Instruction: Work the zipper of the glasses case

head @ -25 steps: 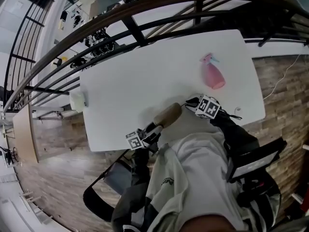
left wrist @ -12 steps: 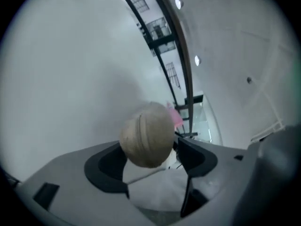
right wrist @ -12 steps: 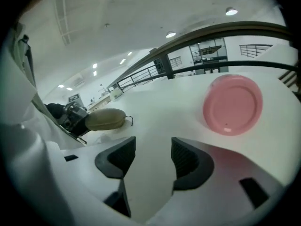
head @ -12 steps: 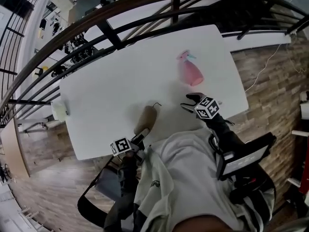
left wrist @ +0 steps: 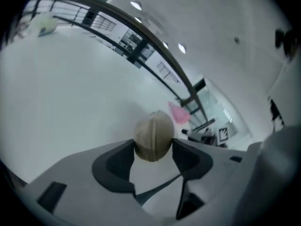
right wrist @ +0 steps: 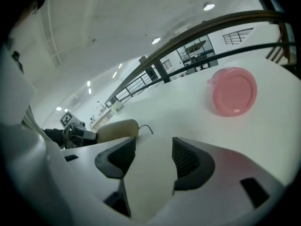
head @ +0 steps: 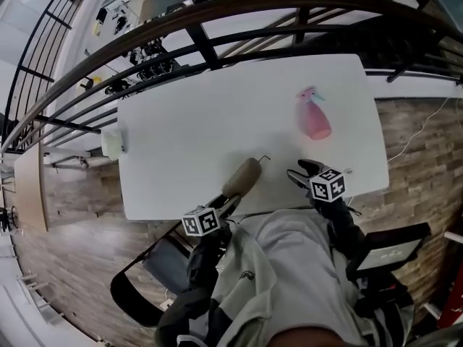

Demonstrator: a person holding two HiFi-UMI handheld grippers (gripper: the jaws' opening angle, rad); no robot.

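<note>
The tan glasses case [head: 242, 177] lies slantwise near the front edge of the white table [head: 188, 129]. Its thin black zipper pull [head: 262, 157] sticks out at the far end. My left gripper [head: 230, 199] is at the case's near end. In the left gripper view the jaws are closing, and both pads touch the rounded end of the case [left wrist: 153, 135]. My right gripper [head: 300, 170] hovers to the right of the case, open with nothing between its fingers. The right gripper view has the case [right wrist: 115, 128] to its left.
A pink spray bottle [head: 312, 118] lies on the table's right part, beyond the right gripper. A small white object [head: 113, 143] sits at the table's left edge. A dark curved railing [head: 217, 9] runs behind the table. A chair [head: 145, 280] stands below the front edge.
My right gripper has left the case's far end, opened and drawn back to the right. The zipper pull now lies free. The left gripper has stayed at the near end.
</note>
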